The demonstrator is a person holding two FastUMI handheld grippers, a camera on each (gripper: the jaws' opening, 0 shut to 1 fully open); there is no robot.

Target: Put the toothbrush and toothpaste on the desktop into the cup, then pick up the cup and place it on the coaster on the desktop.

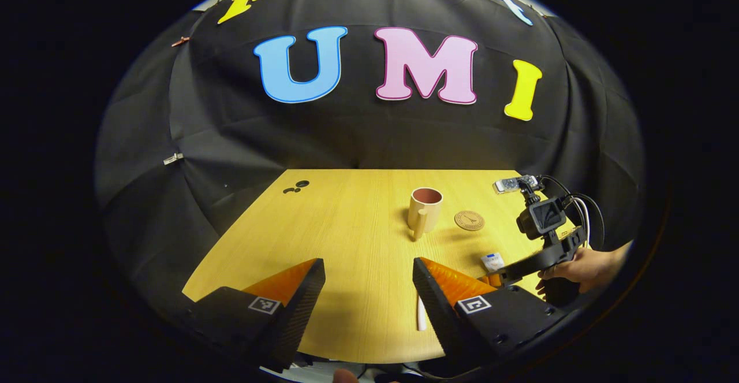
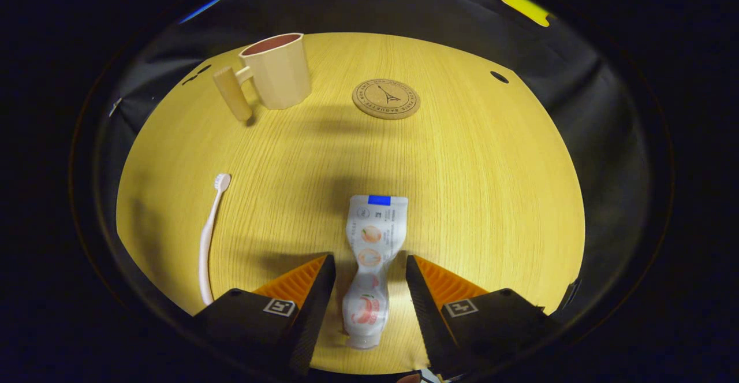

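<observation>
On the wooden table (image 2: 491, 198), the cup (image 2: 277, 71) stands upright near the far edge with the round coaster (image 2: 385, 99) just beside it, both well apart from the toothpaste tube (image 2: 369, 256). That tube lies flat between the spread fingers of the right gripper (image 2: 369, 285), neither finger pressing it yet. The toothbrush (image 2: 209, 238) lies to the tube's left. The left gripper (image 1: 369, 290) hovers released, grasping nothing. Step in hand looks like taking the toothpaste; next the fingers must close on its pinched waist, then lift it toward the cup.
</observation>
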